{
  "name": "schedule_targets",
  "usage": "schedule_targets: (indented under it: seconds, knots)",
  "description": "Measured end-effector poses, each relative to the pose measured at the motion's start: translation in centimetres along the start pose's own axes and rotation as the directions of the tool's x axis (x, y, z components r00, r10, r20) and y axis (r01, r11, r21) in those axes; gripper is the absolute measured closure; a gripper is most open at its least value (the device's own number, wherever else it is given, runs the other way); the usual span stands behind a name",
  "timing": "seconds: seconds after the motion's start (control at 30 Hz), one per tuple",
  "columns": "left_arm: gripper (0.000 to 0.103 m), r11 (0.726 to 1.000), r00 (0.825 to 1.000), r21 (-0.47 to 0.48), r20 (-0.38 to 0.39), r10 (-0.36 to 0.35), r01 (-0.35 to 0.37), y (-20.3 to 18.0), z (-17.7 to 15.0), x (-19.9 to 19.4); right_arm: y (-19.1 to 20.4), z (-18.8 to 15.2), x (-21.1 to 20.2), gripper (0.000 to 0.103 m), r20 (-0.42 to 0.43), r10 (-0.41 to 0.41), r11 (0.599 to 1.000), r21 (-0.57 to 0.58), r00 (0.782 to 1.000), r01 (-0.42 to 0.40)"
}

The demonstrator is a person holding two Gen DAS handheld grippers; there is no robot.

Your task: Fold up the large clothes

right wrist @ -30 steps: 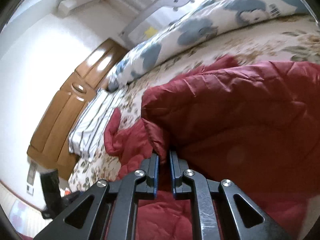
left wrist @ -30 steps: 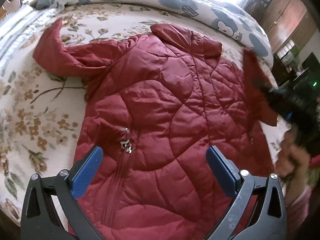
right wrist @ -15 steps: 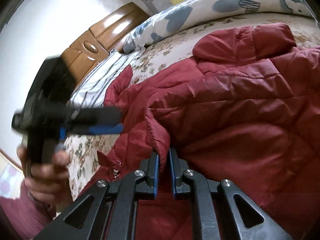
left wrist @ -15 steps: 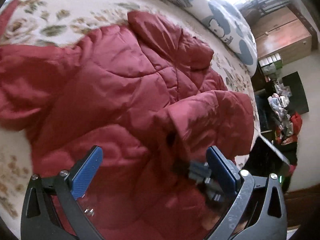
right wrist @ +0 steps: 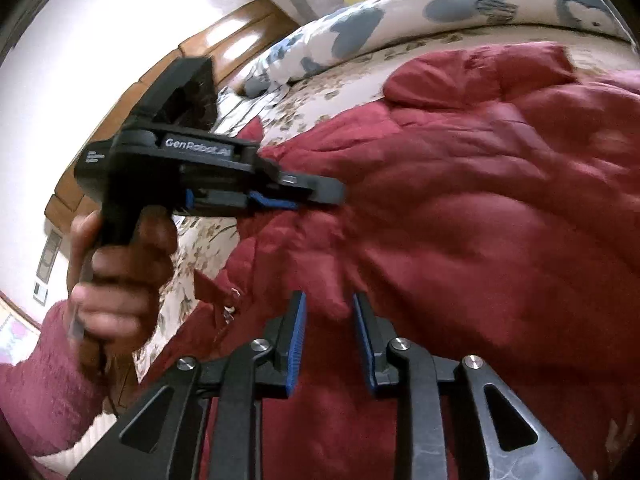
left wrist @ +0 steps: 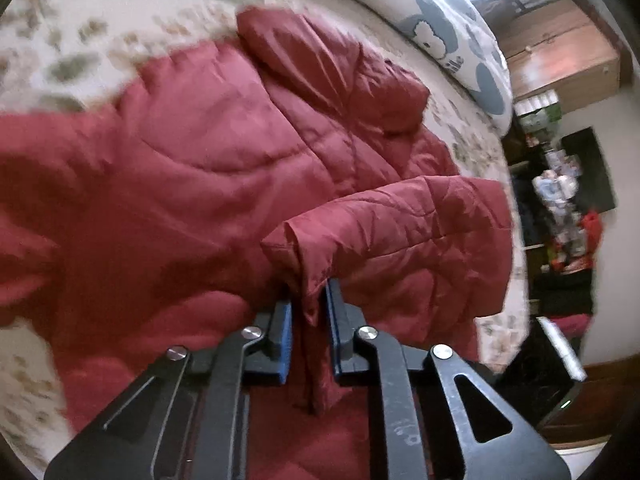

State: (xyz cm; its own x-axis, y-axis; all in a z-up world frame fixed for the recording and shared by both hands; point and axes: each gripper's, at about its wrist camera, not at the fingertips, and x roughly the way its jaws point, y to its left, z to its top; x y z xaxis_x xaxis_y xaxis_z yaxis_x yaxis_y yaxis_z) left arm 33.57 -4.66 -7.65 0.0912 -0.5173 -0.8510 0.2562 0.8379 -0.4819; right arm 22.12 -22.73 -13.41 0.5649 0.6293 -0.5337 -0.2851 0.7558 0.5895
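A dark red quilted jacket [left wrist: 208,152] lies spread on the flowered bed. Its right sleeve [left wrist: 400,236] is folded across the body. My left gripper [left wrist: 309,300] is shut on the sleeve's cuff [left wrist: 296,256], which is pinched between the blue pads. In the right wrist view the left gripper [right wrist: 316,194] shows from the side, held by a hand, fingers closed at the jacket [right wrist: 480,208]. My right gripper [right wrist: 329,308] has its jaws apart, with a fold of red fabric between them but not pinched.
The flowered bed sheet [left wrist: 80,44] surrounds the jacket. A white and blue duvet [left wrist: 452,36] lies along the far side. Wooden cabinets [left wrist: 560,68] and a cluttered shelf [left wrist: 560,192] stand beyond the bed. A wooden headboard [right wrist: 236,40] is at the left.
My left gripper moved in and closed on the sleeve cuff. My right gripper let go of the cuff and opened. The sleeve now lies across the jacket body.
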Motion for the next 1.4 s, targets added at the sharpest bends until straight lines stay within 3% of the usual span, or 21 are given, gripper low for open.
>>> schedule_targets:
  seconds: [0.17,0.23,0.37,0.57,0.67,0.7,0.77,0.83,0.9,0.93,0.97,1.03,1.13,1.23,1.37,1.4]
  knots:
    - [0.091,0.976,0.977,0.082,0.091,0.194,-0.201,0.7,0.4,-2.8,-3.8,0.9,-5.8,0.076,0.145,-0.096,0.992,0.098,0.985,0.082]
    - [0.091,0.955,0.957,0.106,0.118,0.265,-0.278,0.8,0.7,-3.3,-6.0,1.9,-7.8,0.076,0.206,-0.175,0.976,0.164,0.963,0.143]
    - [0.091,0.902,0.907,0.143,0.177,0.382,-0.408,0.4,1.1,-3.4,-9.9,3.3,-9.1,0.076,0.236,-0.296,0.936,0.264,0.925,0.233]
    - [0.085,0.82,0.828,0.167,0.25,0.502,-0.548,-0.5,0.3,-2.5,-12.8,4.3,-6.4,0.076,0.149,-0.361,0.904,0.3,0.921,0.305]
    - [0.08,0.79,0.767,0.075,0.31,0.562,-0.609,-0.3,-0.2,-4.2,-12.7,4.0,-4.3,0.076,0.088,-0.41,0.885,0.277,0.908,0.373]
    - [0.08,0.804,0.762,0.03,0.339,0.551,-0.594,0.0,-0.5,-5.5,-12.7,3.8,-4.0,0.076,0.081,-0.421,0.881,0.274,0.904,0.386]
    - [0.08,0.852,0.792,0.004,0.372,0.485,-0.524,0.0,-1.0,-7.2,-13.0,3.6,-3.5,0.076,0.072,-0.43,0.876,0.274,0.9,0.397]
    - [0.08,0.904,0.842,0.051,0.39,0.372,-0.423,-0.9,-1.5,-8.0,-13.1,3.5,-3.3,0.076,0.065,-0.443,0.871,0.266,0.894,0.412]
    - [0.08,0.93,0.894,0.128,0.347,0.284,-0.345,-2.3,-1.6,-6.7,-13.1,3.6,-2.9,0.076,0.055,-0.462,0.864,0.254,0.885,0.435]
    - [0.079,0.929,0.906,0.154,0.325,0.273,-0.335,-2.9,-1.7,-5.8,-12.9,3.6,-2.7,0.076,0.052,-0.473,0.86,0.245,0.88,0.448]
    - [0.079,0.918,0.907,0.18,0.308,0.289,-0.353,-3.6,-1.7,-4.3,-12.7,3.6,-2.5,0.076,0.049,-0.487,0.855,0.231,0.872,0.464]
    - [0.078,0.891,0.89,0.188,0.289,0.353,-0.414,-3.9,-1.5,-1.7,-12.4,3.5,-2.3,0.076,0.046,-0.506,0.848,0.211,0.861,0.487]
    - [0.078,0.869,0.873,0.153,0.226,0.432,-0.47,-1.6,-1.3,2.4,-12.2,3.2,-2.4,0.076,0.044,-0.513,0.845,0.198,0.857,0.496]
    - [0.077,0.877,0.879,0.143,0.214,0.426,-0.459,0.3,-1.8,4.0,-11.6,3.5,-2.5,0.075,0.035,-0.521,0.841,0.192,0.853,0.506]
    - [0.077,0.846,0.855,0.176,0.241,0.458,-0.503,-0.5,-2.4,4.3,-8.6,4.1,-3.9,0.072,0.107,-0.511,0.857,0.136,0.853,0.496]
    - [0.077,0.845,0.854,0.177,0.242,0.46,-0.505,-0.8,-2.9,4.4,-7.9,4.3,-3.8,0.065,0.116,-0.522,0.852,0.109,0.845,0.511]
